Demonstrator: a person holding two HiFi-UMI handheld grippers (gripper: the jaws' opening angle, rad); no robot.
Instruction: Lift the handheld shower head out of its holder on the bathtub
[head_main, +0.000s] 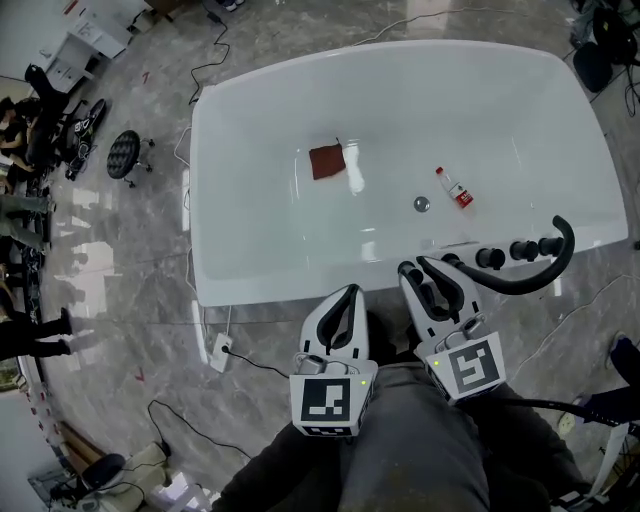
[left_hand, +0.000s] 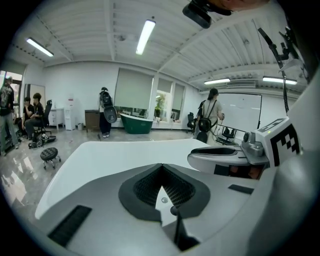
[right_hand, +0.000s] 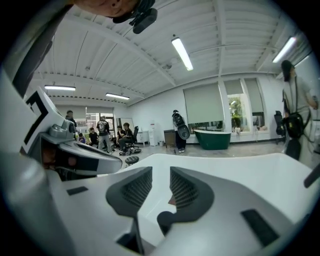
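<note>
**Both grippers held low at the tub's near rim**

The left gripper (head_main: 345, 293), jaws together, and the right gripper (head_main: 426, 270), jaws apart and empty, sit side by side, tilted slightly down toward the white bathtub (head_main: 215, 200). The black shower head (head_main: 530, 281) lies along the near rim, just beside the right gripper's tips.
</note>
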